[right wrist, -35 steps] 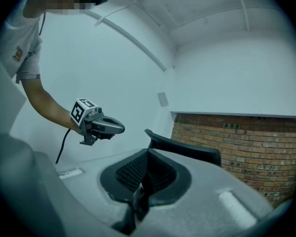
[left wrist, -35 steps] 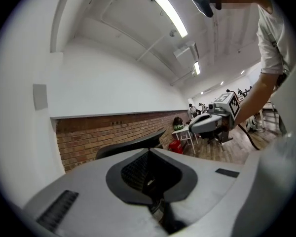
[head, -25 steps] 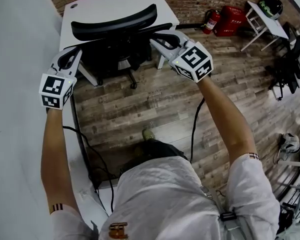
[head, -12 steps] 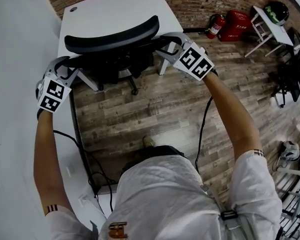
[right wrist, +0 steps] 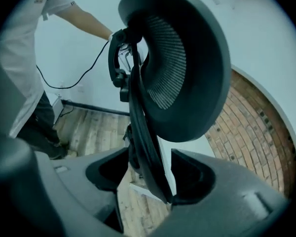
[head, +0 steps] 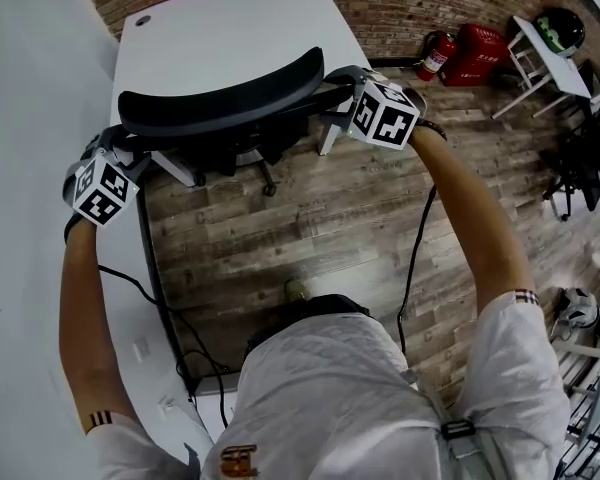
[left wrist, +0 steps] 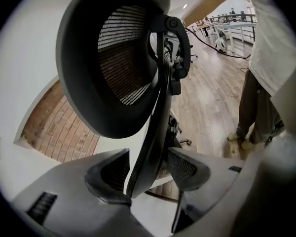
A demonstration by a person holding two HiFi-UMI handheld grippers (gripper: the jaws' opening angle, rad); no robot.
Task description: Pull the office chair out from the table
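Office chair (head: 220, 96): against the white table's (head: 230, 23) near edge
Left gripper (left wrist: 147, 169): jaws wide, just been opening, left edge of backrest (left wrist: 103, 68) between them
Right gripper (right wrist: 144, 171): jaws wide, just been opening, backrest's right edge between them

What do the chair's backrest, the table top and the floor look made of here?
Chair backrest: dark mesh fabric with a see-through weave, in a smooth matte rim, likely plastic. Table top: plain white, smooth, probably laminate. Floor: wood-look planks with grain and seams; real wood or vinyl, can't tell.
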